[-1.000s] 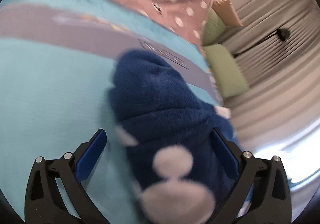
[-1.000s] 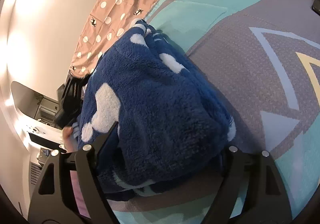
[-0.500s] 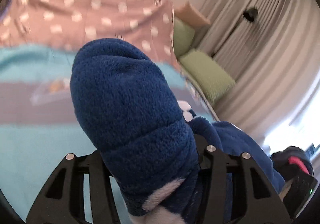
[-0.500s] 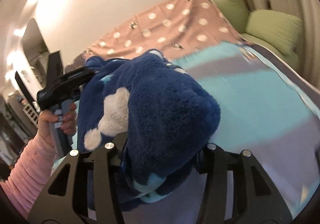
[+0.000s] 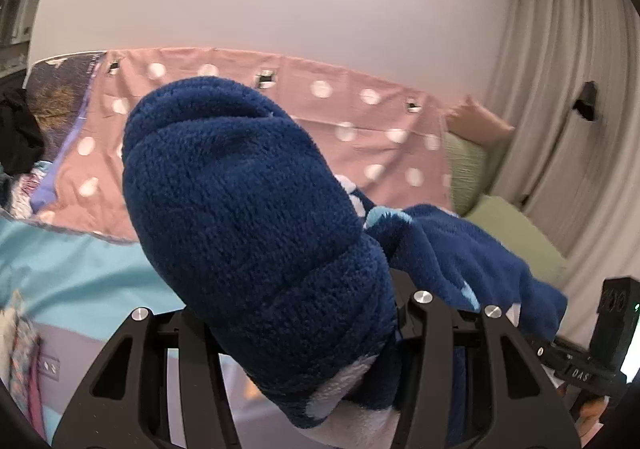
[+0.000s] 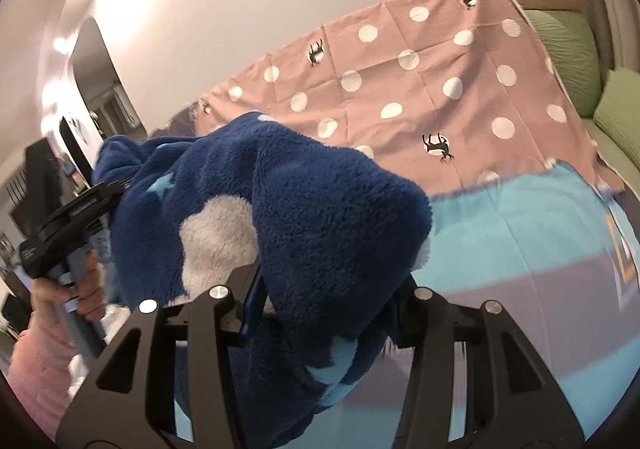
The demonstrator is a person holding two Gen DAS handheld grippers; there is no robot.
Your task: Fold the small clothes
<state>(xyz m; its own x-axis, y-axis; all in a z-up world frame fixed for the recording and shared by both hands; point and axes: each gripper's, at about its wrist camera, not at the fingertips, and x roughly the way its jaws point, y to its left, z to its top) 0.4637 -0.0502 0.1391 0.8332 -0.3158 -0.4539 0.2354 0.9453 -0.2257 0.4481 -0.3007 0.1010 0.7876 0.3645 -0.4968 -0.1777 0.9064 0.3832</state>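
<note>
At the left of the scene, the left tool (image 5: 296, 333) pinches 1 thick bunch of the blue fleece garment (image 5: 248, 217); the plush fills the gap between its 2 fingers and bulges up over them. In the right wrist view a hand (image 6: 76, 289) in a pink sleeve carries this tool, at the far-left end of the cloth.

The garment is lifted off the bed (image 6: 520, 233), above the turquoise cover. Its long axis runs left to right, from one tool to the other, and the middle part sags between them.

At the right, the right tool (image 6: 328, 313) also pinches a fold of the same fleece, with the white patch just beside its left finger (image 6: 224, 329). In the left wrist view only a part of this tool's body shows, at the lower right, under the hanging edge.

I judge that the coming move depends on this stretch: each hand keeps its own end, so neither is nearer, and the bed lies below and ahead of both.
</note>
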